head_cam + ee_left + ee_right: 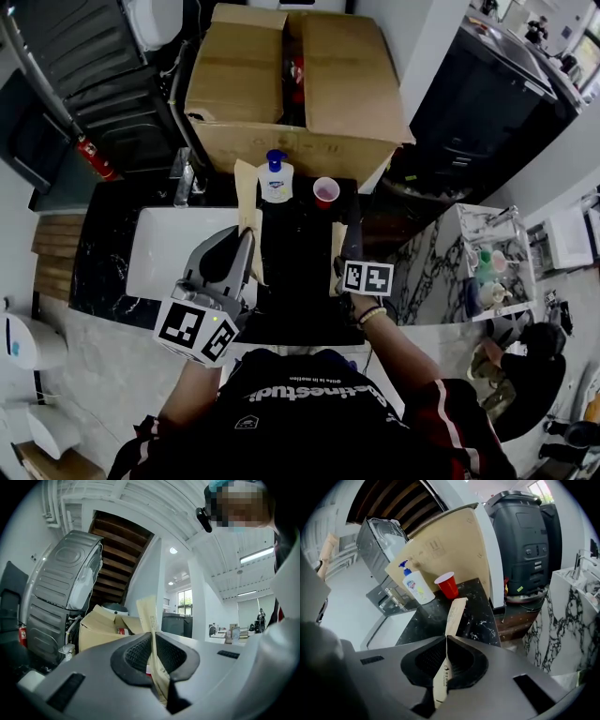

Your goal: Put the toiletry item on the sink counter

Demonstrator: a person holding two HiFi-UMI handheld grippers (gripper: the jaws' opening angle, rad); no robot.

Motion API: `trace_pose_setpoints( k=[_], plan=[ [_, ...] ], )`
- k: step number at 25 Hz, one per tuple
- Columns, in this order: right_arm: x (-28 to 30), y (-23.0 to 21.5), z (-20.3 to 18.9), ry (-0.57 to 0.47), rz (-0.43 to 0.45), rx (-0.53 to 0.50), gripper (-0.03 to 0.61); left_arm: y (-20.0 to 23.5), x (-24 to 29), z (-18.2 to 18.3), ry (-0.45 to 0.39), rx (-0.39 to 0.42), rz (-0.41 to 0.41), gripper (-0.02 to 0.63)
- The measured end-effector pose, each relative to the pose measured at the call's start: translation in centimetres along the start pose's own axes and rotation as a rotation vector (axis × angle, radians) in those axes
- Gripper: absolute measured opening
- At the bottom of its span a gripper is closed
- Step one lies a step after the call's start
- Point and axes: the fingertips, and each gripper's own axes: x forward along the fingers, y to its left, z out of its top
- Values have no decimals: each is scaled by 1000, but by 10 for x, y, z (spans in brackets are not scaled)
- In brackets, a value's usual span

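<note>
2 grippers, each clamped on a paper packet, by the sink

Over the right edge of the white sink, the left gripper pinches a tan paper packet edge-on. Behind the sink, an open cardboard box shows something red, mostly hidden by its flaps. Right of the sink, a soap bottle and a red cup, contents unseen, stand on the black counter. Farther right, the right gripper grips a second tan packet, its print unreadable.
</note>
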Motion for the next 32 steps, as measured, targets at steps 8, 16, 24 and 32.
trace_pose_setpoints(
  k=[8,16,24,32],
  plan=[
    [10,-7,-5,12,-3,32,43,3,-4,-1,4,3,7,38],
    [3,3,3,-5,-11,-1,96,3,-2,0,1,3,1,38],
    [-33,11,44,-147,-4,-50,126,4,-1,2,-7,0,2,38],
    [-164,87,151,-633,92,-285,98,-3,6,5,-20,-2,-14,38]
  ],
)
